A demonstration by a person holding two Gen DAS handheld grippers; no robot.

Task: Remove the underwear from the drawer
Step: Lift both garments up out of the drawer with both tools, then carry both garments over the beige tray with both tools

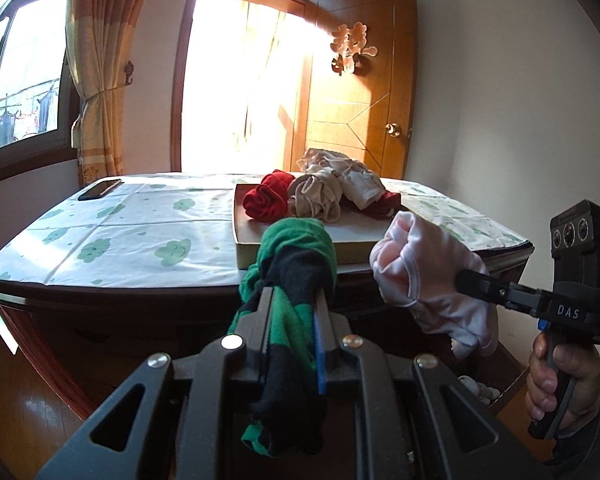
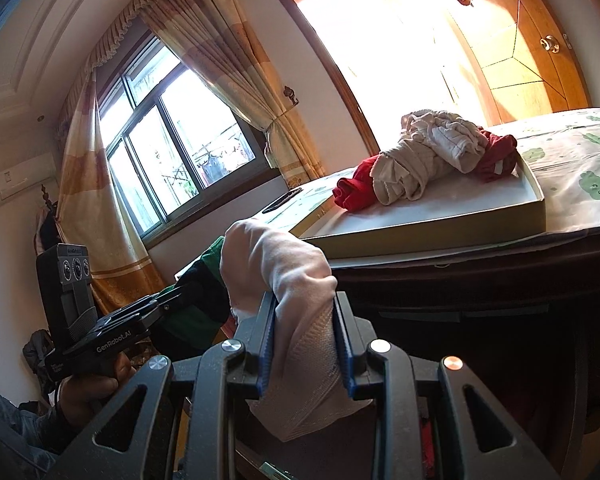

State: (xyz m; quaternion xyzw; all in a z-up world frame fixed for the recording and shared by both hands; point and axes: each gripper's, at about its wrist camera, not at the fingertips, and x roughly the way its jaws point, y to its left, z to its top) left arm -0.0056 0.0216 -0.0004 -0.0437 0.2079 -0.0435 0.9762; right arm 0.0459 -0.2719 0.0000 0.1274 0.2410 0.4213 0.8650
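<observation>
Both garments (image 1: 296,280) (image 2: 284,280) hide gripper tips

On my left-wrist view I read "DAS" in pale letters on the dark body of the right gripper (image 1: 466,280). On my right-wrist view, "GenRobot.AI" is printed on the body of the left gripper (image 2: 172,294). A carved golden character ornament (image 1: 350,50) hangs on the wooden door (image 1: 360,120); I cannot make it out.

Bare tray floor (image 1: 300,236) near its front rim, garment pile (image 1: 324,192) blocking the back, open cloth (image 1: 140,216) leftward.
</observation>
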